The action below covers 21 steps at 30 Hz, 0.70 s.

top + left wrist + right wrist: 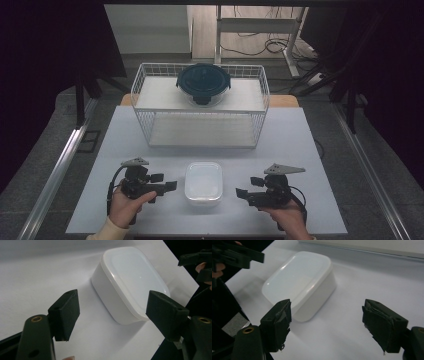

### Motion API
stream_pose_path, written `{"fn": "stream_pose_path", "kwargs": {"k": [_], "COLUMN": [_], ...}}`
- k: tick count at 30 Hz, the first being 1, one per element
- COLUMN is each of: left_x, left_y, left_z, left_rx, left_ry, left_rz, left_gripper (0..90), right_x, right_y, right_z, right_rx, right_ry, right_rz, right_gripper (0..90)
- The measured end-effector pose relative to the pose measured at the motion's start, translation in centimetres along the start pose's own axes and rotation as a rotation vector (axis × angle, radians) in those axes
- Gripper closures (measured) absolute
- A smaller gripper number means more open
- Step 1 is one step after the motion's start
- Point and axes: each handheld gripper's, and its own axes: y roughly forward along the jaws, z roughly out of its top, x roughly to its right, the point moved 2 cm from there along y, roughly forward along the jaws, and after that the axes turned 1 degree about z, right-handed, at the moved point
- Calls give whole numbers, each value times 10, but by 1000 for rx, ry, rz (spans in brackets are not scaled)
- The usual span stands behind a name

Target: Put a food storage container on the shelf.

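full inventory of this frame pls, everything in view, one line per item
white lidded container: 1, translucent white, on the table near its front edge, between the two grippers, touched by neither
round container: 1, dark teal lid with clip tabs, on the upper shelf of the rack
wire rack: 1, white, two-tier, at the back of the table
table: 1, pale grey-white top
desk frame: 1, grey, on the floor behind the table, cables beside it
left gripper: 1, black, jaws open, pointing at the white container from its left
right gripper: 1, black, jaws open, pointing at it from its right
hands: 2, left hand with a cream sleeve, right hand, both at the bottom edge
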Motion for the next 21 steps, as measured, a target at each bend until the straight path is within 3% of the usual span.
{"fn": "stream_pose_path", "kwargs": {"k": [11,21], "left_x": [-2,13], "left_y": [-1,10], "left_z": [1,11], "left_rx": [20,3], "left_ry": [-33,-28], "left_rz": [-27,-35], "left_gripper": [285,304], "right_x": [-8,-10], "right_y": [11,22], "right_z": [2,11], "right_rx": [-16,-43], "right_ry": [37,68], "right_rz": [20,33], "right_gripper": [245,281]}}
